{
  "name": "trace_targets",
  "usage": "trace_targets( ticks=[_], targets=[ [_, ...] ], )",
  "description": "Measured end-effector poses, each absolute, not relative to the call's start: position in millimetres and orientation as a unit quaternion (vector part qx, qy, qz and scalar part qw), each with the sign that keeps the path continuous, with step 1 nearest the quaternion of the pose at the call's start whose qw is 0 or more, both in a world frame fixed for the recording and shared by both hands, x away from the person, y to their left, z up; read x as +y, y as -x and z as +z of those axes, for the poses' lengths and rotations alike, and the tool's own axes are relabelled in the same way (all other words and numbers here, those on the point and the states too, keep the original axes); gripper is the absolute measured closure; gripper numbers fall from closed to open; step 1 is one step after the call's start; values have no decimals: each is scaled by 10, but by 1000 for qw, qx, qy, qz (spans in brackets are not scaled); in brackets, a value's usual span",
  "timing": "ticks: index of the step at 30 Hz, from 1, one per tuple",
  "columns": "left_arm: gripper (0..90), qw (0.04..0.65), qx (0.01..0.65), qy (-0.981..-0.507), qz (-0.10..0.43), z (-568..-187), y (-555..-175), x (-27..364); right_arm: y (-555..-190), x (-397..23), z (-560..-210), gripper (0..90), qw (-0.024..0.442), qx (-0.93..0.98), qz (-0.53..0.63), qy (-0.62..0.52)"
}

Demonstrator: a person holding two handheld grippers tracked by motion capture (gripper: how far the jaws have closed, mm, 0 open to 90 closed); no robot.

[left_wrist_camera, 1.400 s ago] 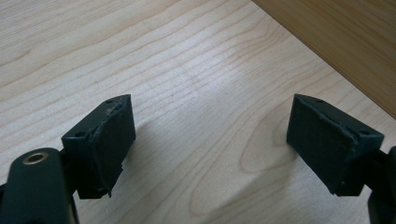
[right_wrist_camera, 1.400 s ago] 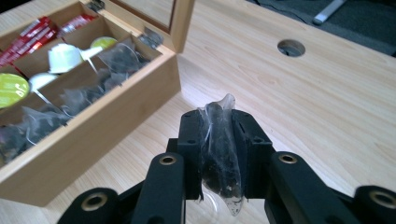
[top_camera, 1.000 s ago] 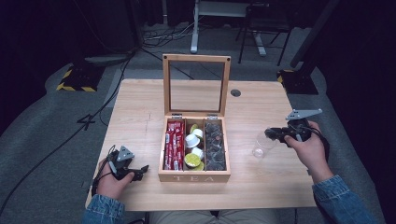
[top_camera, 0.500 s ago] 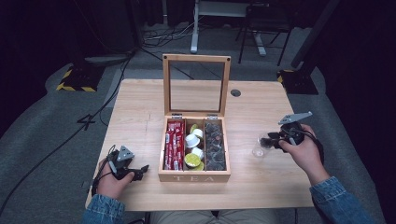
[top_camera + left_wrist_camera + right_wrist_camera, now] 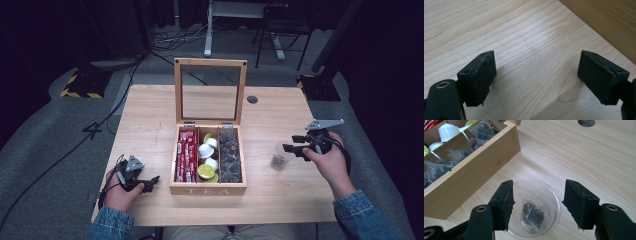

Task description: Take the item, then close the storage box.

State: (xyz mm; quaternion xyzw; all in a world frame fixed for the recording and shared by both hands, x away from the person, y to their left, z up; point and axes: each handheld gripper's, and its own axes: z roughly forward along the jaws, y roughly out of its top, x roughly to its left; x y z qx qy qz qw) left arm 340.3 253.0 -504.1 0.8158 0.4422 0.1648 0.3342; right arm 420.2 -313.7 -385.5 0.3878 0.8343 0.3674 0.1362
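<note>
An open wooden tea box (image 5: 207, 189) with a glass lid stands mid-table, holding red sachets, white and yellow capsules and pyramid tea bags. To its right stands a clear plastic cup (image 5: 280, 156) with one pyramid tea bag (image 5: 533, 213) lying in its bottom. My right gripper (image 5: 289, 148) hovers just over the cup's rim (image 5: 554, 202). Its jaws have just been opening and now stand apart with nothing pressed between the pads (image 5: 504, 202). My left gripper (image 5: 151, 182) rests open on the table left of the box's front corner, with bare wood between its pads (image 5: 484, 75).
The upright lid (image 5: 210, 90) rises at the box's far side. A round cable hole (image 5: 252, 99) sits in the table behind the box. The box's side wall (image 5: 609, 22) is close to the left gripper. Chair and desk legs stand on the floor beyond the table.
The right gripper's jaws have spread apart over the cup. The left hand and its gripper have stayed where they were.
</note>
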Motion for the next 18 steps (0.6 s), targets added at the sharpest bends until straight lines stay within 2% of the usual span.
trace_targets(
  ticks=[18],
  targets=[
    [157,333,443,-816,165,-5041,-3402,2528,-4367,-2951,-3474,334,173,815,433,-345]
  ],
)
